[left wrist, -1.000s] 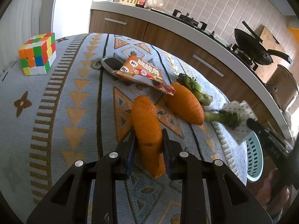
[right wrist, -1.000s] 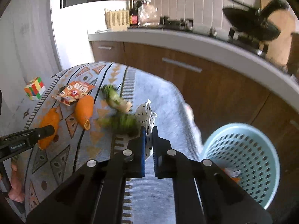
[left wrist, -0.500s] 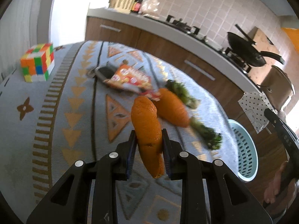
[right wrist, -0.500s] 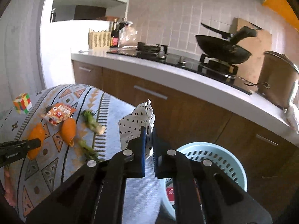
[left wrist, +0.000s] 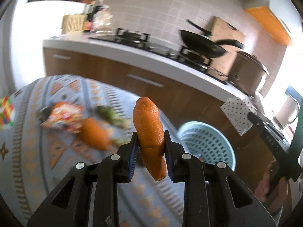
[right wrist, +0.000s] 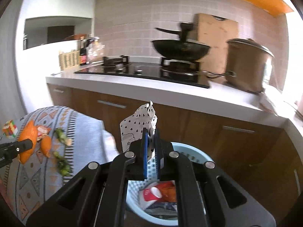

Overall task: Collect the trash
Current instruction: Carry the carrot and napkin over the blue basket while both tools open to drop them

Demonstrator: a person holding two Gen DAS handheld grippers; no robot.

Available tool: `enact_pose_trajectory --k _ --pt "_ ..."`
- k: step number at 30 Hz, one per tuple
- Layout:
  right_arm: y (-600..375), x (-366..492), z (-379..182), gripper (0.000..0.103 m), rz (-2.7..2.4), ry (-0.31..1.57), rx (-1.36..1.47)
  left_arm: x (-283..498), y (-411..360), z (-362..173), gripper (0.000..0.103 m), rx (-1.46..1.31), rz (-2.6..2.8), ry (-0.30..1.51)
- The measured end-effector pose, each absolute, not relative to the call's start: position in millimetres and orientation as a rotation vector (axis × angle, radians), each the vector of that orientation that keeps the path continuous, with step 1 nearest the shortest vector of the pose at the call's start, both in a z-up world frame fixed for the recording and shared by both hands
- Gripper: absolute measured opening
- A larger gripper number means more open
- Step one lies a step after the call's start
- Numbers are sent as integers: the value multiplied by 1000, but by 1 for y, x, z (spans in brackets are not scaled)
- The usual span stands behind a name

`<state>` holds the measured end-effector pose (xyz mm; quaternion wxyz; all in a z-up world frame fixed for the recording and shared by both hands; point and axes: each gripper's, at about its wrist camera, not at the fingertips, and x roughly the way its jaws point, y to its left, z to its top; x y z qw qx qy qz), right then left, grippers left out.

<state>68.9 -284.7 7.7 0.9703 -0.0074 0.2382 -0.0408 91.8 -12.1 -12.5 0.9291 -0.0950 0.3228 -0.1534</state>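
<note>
My left gripper is shut on a long orange peel, lifted above the patterned tablecloth. In the right wrist view my right gripper is shut on a white paper scrap with black dots, held over the light blue perforated basket. That basket stands on the floor past the table edge and holds a red-and-white wrapper. On the cloth lie a second orange peel, a snack wrapper and green vegetable scraps.
A colourful puzzle cube sits at the table's left. Behind runs a kitchen counter with brown cabinets, a hob with a black wok, a lidded pot and a wicker basket. A hand holds the right gripper.
Both grippers rose and swung right toward the basket. The orange peel left the cloth in the left gripper. The dotted paper went from the table edge to above the basket.
</note>
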Motion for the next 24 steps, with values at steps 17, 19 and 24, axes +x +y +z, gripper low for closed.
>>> enact_pose_trajectory --k 17,19,24 --pt "-379 52 -32 5 -236 603 107 122 -158 -60 25 -50 -618 847" --pt "-383 53 -40 5 -243 624 114 124 -167 -70 25 -41 -638 877" --pt "-388 61 -62 5 -251 719 113 127 -187 -93 27 -8 -679 938"
